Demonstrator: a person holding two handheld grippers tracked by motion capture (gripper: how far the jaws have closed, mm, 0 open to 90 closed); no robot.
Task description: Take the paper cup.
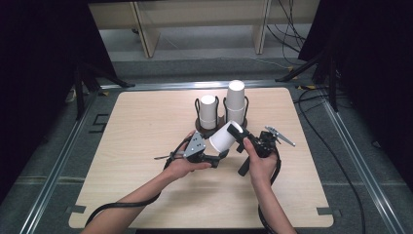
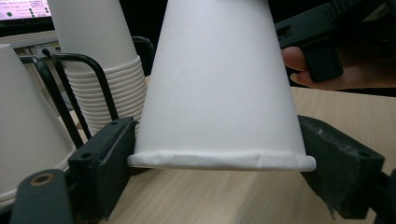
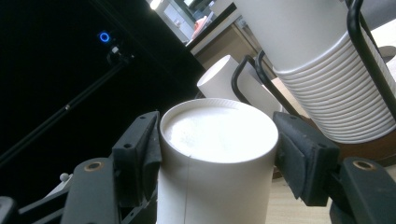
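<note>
Two grippers share one paper cup (image 1: 225,136), which hangs tilted above the table (image 1: 146,126) just at 6 o'clock of the wire rack (image 1: 221,117) and its two stacks of cups. Going left to right: the left gripper (image 1: 214,157) sits at the cup's rim end, at about 7 o'clock of it, and in the left gripper view its jaws stand on either side of the rolled rim (image 2: 219,161), touching or very nearly so, closed as far as the rim allows; the left stack (image 1: 208,111) is the shorter, the right stack (image 1: 235,101) the taller. The right gripper (image 1: 239,134) meets the cup's closed base end at 3 o'clock, and in the right gripper view its jaws flank the base (image 3: 217,133) with slight gaps, so I judge it loosely set rather than clamped (whether the pads truly press I cannot tell). To do this handover well, let one gripper pinch firmly before the other releases, squeeze gently so the thin wall does not buckle, and keep the cup clear of the rack. Both forearms come in from 6 o'clock, the hands close together, the right hand (image 1: 260,163) turned inward toward the cup.
</note>
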